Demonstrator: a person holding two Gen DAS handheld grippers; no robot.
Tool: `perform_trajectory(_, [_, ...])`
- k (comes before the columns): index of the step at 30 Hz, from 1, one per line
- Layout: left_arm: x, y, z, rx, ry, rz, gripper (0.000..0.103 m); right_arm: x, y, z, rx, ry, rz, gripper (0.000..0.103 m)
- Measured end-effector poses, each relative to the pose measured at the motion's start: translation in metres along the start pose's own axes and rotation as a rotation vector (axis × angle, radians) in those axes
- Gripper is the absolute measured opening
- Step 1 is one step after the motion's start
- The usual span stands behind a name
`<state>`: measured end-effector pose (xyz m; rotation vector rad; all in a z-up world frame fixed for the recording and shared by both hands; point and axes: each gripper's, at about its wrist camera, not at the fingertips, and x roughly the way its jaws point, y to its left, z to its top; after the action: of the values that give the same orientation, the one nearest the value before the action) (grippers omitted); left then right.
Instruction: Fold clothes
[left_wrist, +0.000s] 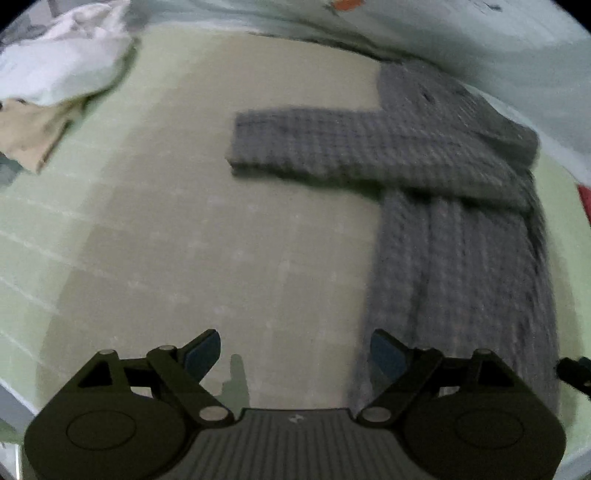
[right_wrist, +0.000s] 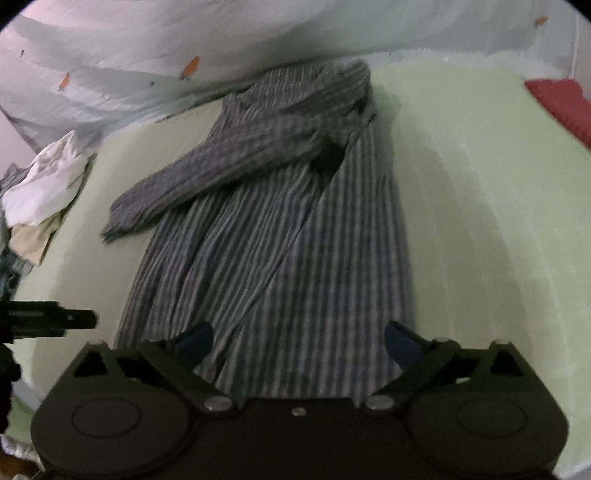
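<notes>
A pale green bed (right_wrist: 480, 192) filled both views, with a patterned white cover (right_wrist: 129, 48) bunched along its far side, ahead of both grippers. The striped grey shirt (right_wrist: 280, 236) lay lengthwise on the bed, directly ahead of the right gripper (right_wrist: 299, 341) and running away from it. Its near hem sat just under that gripper's fingers. One side of the body looked already turned in along a diagonal edge. The remaining sleeve (left_wrist: 325, 147) stuck out flat across the bed, ahead and slightly to the right of the left gripper (left_wrist: 295, 350); the shirt's body lay off to that gripper's right.

A pile of unfolded white and beige clothes (left_wrist: 55, 74) sat far ahead to the left of the left gripper, well apart from the shirt. A red item (right_wrist: 561, 107) showed at the far right of the right gripper, too cropped to name.

Both grippers stood wide open and held nothing. The left one hung above bare bed, just beside the shirt's edge.

The step in hand appeared to be the side folds, partway done. The next move likely calls for the left gripper to reach forward to the sleeve's cuff, pinch it, and lay the sleeve over the body, keeping the thin cloth from dragging the shirt askew.
</notes>
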<state>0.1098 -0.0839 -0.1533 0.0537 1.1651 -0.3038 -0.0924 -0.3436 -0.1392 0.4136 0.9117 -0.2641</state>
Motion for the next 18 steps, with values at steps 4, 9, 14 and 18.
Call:
perform_trajectory(4, [0.013, 0.016, 0.035, -0.050, -0.024, 0.035, 0.088, 0.013, -0.009, 0.034, -0.020, -0.049, -0.022, 0.101])
perform_trajectory(9, [0.039, 0.028, 0.080, -0.073, -0.054, 0.086, 0.088, 0.044, -0.017, 0.093, -0.045, -0.115, -0.060, 0.100])
perform_trajectory(14, [0.073, 0.033, 0.119, -0.093, -0.054, 0.071, 0.088, 0.084, -0.019, 0.156, -0.062, -0.172, -0.101, 0.096])
perform_trajectory(18, [0.094, 0.032, 0.140, -0.086, -0.049, 0.056, 0.088, 0.117, -0.029, 0.197, -0.024, -0.179, -0.070, 0.088])
